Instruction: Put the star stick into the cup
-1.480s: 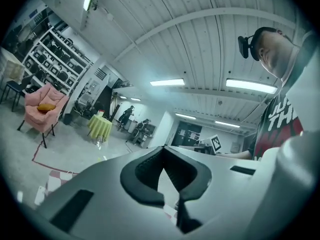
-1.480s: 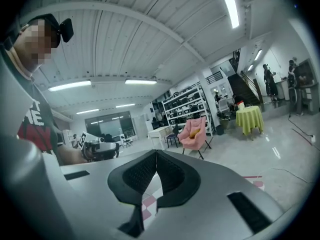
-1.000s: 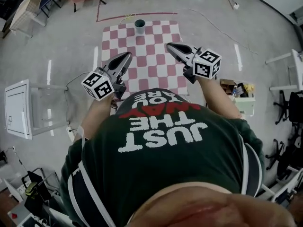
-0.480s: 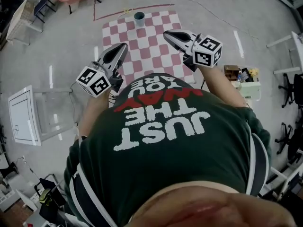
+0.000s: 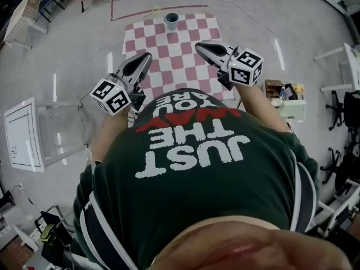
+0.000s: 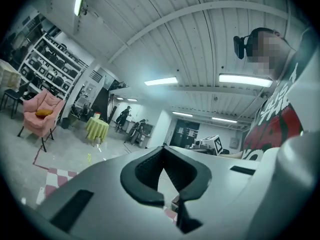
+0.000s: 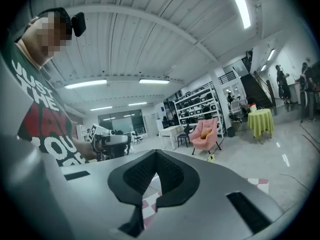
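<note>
The cup [image 5: 171, 21] stands at the checkered mat's [image 5: 169, 52] far edge, no star stick shows, so progress is unclear, and the left gripper [image 5: 146, 57] and right gripper [image 5: 200, 45] have their jaws together, empty.

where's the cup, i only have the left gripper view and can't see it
observer: the head view shows the cup standing at the far edge of the checkered mat.
operator: are the right tongs holding the star stick
observer: no, the right tongs are shut, and the right gripper view shows nothing between them.
operator: so where's the stick
observer: no view shows it; on the mat, the head view shows only the cup.
</note>
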A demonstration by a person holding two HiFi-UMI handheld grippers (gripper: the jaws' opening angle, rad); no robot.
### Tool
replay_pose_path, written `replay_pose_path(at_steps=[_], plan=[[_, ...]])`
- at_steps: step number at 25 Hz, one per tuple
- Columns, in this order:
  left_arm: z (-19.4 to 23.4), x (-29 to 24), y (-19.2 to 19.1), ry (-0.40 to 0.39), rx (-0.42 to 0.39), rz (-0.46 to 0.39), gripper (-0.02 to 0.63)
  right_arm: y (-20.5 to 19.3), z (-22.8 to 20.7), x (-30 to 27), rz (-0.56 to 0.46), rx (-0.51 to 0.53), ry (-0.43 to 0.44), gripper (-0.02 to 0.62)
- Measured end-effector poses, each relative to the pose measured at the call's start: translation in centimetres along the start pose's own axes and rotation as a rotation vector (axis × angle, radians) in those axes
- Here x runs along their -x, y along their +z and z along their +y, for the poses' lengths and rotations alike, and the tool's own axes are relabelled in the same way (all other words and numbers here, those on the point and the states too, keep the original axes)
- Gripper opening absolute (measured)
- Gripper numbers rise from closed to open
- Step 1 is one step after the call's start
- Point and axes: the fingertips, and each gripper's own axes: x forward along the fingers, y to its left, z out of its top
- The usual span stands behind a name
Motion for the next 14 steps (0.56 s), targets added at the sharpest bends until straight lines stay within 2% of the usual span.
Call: replay_pose_path(at_steps=[14], plan=[[-0.6,-1.0,0.1,0.013,0.021,-0.018,0.011,0.0,-0.6,1.4,0.022,0.013,0.010,0.034]])
